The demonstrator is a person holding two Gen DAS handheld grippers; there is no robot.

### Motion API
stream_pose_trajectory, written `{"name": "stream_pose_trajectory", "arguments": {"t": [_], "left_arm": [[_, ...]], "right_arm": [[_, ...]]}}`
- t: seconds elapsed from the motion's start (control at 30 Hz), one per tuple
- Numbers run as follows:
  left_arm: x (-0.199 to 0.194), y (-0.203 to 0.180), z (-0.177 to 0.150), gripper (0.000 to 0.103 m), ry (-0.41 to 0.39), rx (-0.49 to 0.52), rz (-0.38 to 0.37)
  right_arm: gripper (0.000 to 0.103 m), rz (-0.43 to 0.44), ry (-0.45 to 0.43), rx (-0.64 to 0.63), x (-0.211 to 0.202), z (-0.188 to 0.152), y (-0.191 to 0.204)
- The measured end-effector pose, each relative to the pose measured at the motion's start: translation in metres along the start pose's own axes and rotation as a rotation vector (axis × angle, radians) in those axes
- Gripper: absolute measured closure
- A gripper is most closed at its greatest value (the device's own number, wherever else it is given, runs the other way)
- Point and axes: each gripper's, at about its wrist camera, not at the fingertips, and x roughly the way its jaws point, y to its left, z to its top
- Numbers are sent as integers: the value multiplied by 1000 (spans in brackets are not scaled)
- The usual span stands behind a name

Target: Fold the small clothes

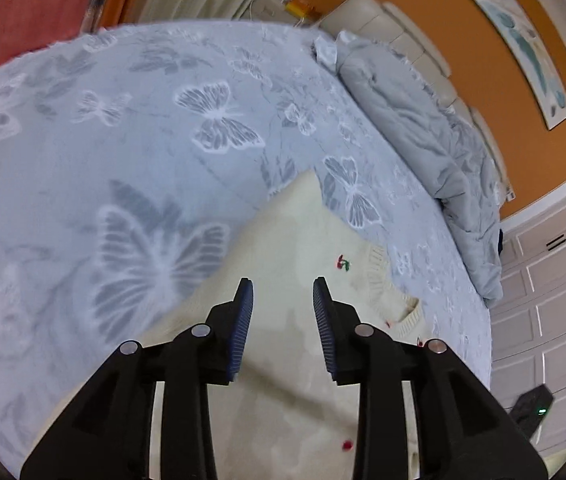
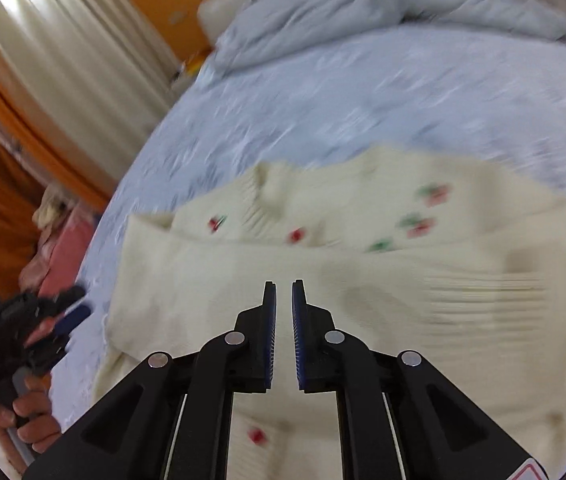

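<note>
A small cream knit sweater with red and green cherry motifs lies partly folded on the bed. In the right wrist view the sweater fills the middle, with a sleeve folded across its body. My left gripper is open and empty, hovering above the sweater's left part. It also shows in the right wrist view, held in a hand at the sweater's left edge. My right gripper hovers over the sweater's middle, its jaws nearly together with a narrow gap and nothing between them.
The bed has a pale blue butterfly-print cover. A crumpled grey-blue duvet lies along the headboard side. A pink blanket is beyond the far edge. White cabinets stand on the right. Curtains hang on the left.
</note>
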Motion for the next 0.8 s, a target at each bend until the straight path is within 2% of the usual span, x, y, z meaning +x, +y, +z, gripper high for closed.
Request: {"name": "stream_pose_trajectory", "arguments": {"t": [0.07,0.13,0.2,0.23,0.27,0.33,0.37,0.43,0.47,0.53,0.57,0.6,0.67,0.73,0.77,0.8], "left_arm": [[35,-7,15,73,59,10,35],[64,-7,28,73,80,31,128],[89,-1,42,73,91,48,197],[100,6,49,72,95,50,239],[105,12,52,70,101,43,235],[109,20,58,68,81,52,260],[110,22,60,68,83,53,251],[108,26,59,68,80,45,226],[106,29,58,68,76,48,214],[102,29,55,68,72,73,213],[100,26,53,68,73,78,221],[93,25,50,68,77,73,223],[71,21,43,67,70,83,181],[46,21,30,58,54,113,144],[33,24,20,48,39,122,139],[26,27,11,47,36,123,144]], "right_arm": [[96,-46,41,-9,29,6,5],[98,-153,1,6,35,8,-4],[103,-237,-46,116,27,7,-40],[103,-226,-46,164,27,5,-56],[103,-154,-43,183,26,3,-69],[103,-163,-26,134,18,7,-63],[103,-176,-42,109,9,7,-57],[102,-118,-130,81,-22,-1,-52],[103,-132,-142,80,-27,-7,-56],[103,-228,-45,89,-12,-22,-78],[103,-185,-58,107,-18,-31,-89],[103,-192,-69,124,-30,-34,-91],[100,-192,-127,124,-62,-41,-89],[100,-189,-171,133,-85,-56,-95],[100,-226,-131,133,-79,-61,-103],[103,-262,-77,136,-68,-66,-112]]}}
